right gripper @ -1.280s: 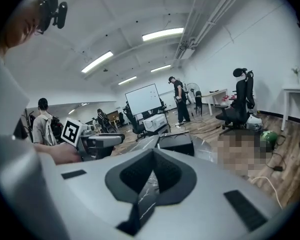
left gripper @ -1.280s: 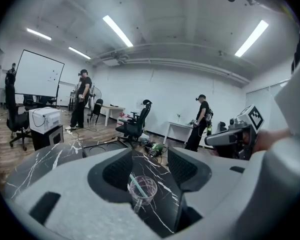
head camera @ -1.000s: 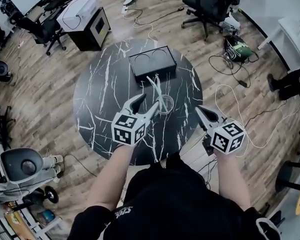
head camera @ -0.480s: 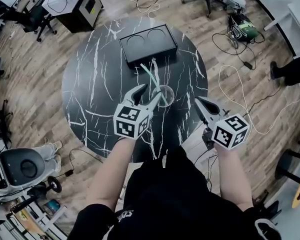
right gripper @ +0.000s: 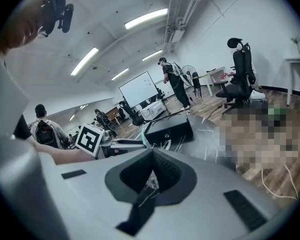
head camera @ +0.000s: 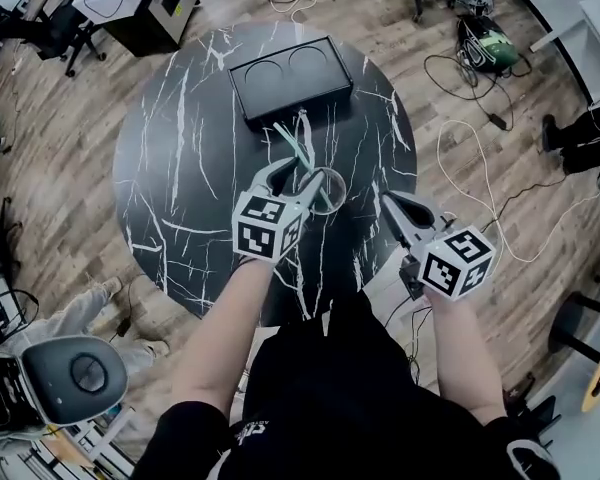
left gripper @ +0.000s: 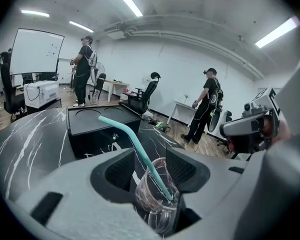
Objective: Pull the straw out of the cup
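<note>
A clear glass cup [head camera: 327, 192] stands near the middle of the round black marble table [head camera: 180, 168]. A teal bent straw [head camera: 292, 146] leans out of it toward the far left. My left gripper [head camera: 300, 175] has its jaws on either side of the cup and they are closing. In the left gripper view the cup [left gripper: 157, 196] sits low between the pads, with a gap at the left pad, and the straw [left gripper: 135, 145] rises up to the left. My right gripper [head camera: 389, 201] hovers right of the cup, jaws together and empty [right gripper: 152, 152].
A black tray with two round recesses [head camera: 288, 76] lies on the far side of the table [left gripper: 97, 126]. Cables [head camera: 480, 183], office chairs and a cabinet [head camera: 145, 3] stand on the wood floor around it. People stand in the room [left gripper: 207, 106].
Both grippers have come down toward the table. The left one moved forward so that the cup now sits between its jaws, which have narrowed a little.
</note>
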Tool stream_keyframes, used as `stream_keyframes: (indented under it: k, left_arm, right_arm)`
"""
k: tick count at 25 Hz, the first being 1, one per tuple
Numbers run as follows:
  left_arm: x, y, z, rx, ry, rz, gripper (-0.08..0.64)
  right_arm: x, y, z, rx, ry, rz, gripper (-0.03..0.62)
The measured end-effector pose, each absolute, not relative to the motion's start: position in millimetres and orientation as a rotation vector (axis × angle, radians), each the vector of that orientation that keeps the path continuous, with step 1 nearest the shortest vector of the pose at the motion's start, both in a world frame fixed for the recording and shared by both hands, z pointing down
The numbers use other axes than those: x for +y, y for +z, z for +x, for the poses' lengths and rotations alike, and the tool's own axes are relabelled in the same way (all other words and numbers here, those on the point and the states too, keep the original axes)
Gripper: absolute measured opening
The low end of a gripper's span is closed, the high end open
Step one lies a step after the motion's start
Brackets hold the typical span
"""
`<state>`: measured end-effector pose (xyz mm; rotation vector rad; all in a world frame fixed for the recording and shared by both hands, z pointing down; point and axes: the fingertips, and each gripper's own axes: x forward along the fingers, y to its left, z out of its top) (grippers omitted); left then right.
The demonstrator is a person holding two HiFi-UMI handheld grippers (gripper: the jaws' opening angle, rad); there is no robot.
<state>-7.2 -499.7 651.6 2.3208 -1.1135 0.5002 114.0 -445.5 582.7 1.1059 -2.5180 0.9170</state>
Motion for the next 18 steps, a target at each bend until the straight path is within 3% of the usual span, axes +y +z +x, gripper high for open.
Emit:
stream_keyframes:
  k: [10, 18]
  left_arm:
    - [-505, 664, -8, -1.100, 0.527, 2.287, 0.091]
    - [-505, 664, -4, -1.058, 0.480, 2.280, 0.061]
  right_arm:
    - [-441, 582, 123, -2.499, 0.920, 1.135, 0.006]
    - [-431, 569, 133, -2.476, 0.889, 1.185, 0.006]
